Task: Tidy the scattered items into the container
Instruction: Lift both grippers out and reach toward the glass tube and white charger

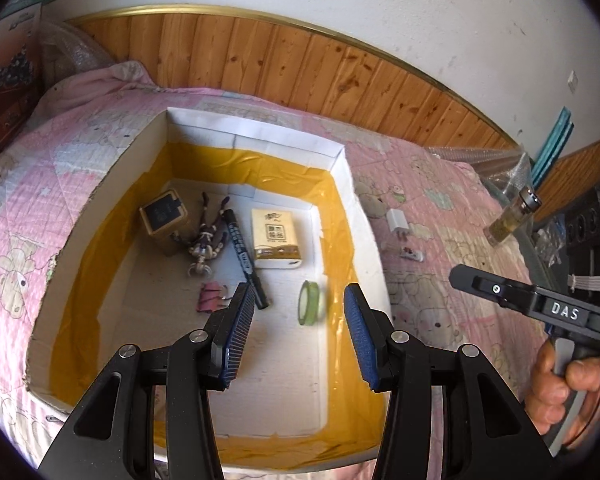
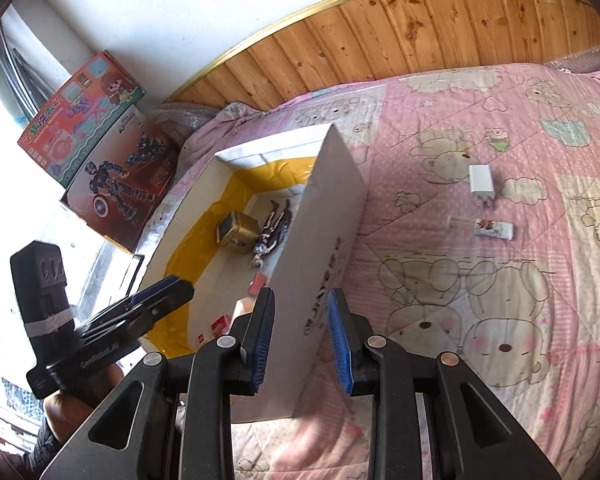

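- While the white box (image 1: 342, 208) is sitting mid-frame on the pink quilt (image 1: 440, 216), the left gripper (image 1: 298, 334) is hanging over it, jaws spread and pinching nothing.
- The right gripper (image 2: 302, 340), at the lower centre of its view, is also gaping empty, likely heading for the 2 strays.
- The white charger (image 2: 480, 184) and the small tube (image 2: 494, 229) are lying right of the box, awaiting pickup.

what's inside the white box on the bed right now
Inside the box: a gold tin, a figurine, a black marker, a tissue pack, a green tape roll and a pink clip. The left gripper covers part of the floor.
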Demonstrator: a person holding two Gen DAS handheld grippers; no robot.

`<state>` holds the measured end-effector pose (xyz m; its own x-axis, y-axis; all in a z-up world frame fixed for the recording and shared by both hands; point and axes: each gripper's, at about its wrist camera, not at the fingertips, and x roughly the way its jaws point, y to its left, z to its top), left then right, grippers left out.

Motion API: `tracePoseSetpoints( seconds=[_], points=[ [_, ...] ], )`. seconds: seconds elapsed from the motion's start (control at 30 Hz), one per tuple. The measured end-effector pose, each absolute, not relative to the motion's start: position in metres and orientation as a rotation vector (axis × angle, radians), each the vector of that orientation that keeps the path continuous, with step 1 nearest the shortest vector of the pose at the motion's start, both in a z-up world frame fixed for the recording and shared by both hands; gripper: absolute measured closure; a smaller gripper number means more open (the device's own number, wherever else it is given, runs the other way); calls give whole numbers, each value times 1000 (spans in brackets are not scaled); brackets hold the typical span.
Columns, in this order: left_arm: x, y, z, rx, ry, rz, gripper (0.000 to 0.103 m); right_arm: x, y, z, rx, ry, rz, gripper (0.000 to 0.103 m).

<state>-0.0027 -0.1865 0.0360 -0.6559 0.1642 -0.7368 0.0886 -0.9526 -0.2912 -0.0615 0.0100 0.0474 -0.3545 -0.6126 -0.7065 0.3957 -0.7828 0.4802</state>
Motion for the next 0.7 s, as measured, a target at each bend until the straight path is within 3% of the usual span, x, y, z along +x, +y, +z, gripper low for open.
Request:
tracePoseSetpoints(
  seconds=[0.3,0.7],
  points=[
    [-26,-148,33,-1470,-362,2796,54,-85,49,36,1286,-328,-2221,70],
    [-45,-112,40,-1484,-258,2783,54,-129,63,10,1336,-246,-2275,68]
  ],
)
